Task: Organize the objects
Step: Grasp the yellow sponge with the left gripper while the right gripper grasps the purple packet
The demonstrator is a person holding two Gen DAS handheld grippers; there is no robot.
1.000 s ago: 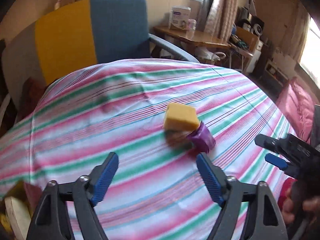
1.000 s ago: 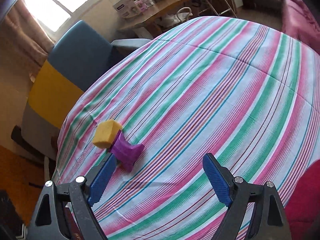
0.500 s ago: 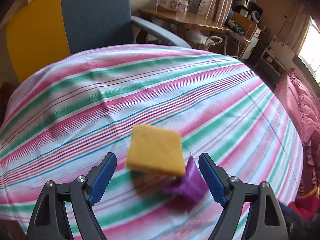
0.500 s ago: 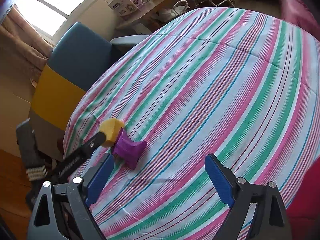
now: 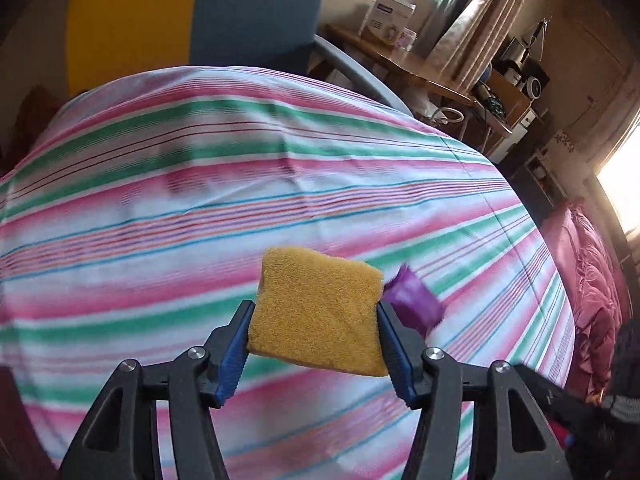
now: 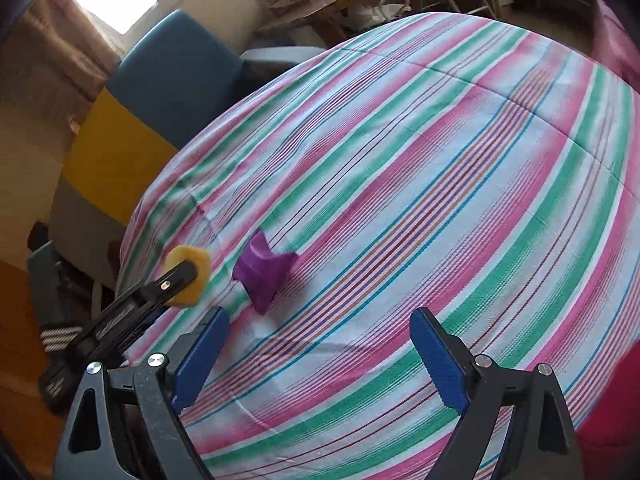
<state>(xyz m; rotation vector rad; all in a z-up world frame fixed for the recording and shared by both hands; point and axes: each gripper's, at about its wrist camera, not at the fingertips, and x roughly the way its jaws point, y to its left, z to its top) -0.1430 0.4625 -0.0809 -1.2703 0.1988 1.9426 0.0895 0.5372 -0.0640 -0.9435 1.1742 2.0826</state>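
My left gripper (image 5: pixel 316 340) is shut on a yellow sponge block (image 5: pixel 318 312), with a blue pad pressed on each side. In the right wrist view the sponge (image 6: pixel 188 274) sits in that gripper, slightly off the striped cloth. A purple block (image 5: pixel 414 302) with curved-in sides lies on the cloth just right of the sponge; it also shows in the right wrist view (image 6: pixel 264 270). My right gripper (image 6: pixel 320 356) is open and empty, hovering near the cloth's front edge, a little right of the purple block.
The striped cloth (image 6: pixel 420 168) covers a rounded surface. A blue and yellow armchair (image 5: pixel 192 20) stands behind it. A wooden desk (image 5: pixel 404 68) with boxes is at the back right. Pink bedding (image 5: pixel 592 280) lies to the right.
My left gripper moved in on the yellow sponge, closed on it and drew it apart from the purple block. My right gripper stayed open and shifted slightly.
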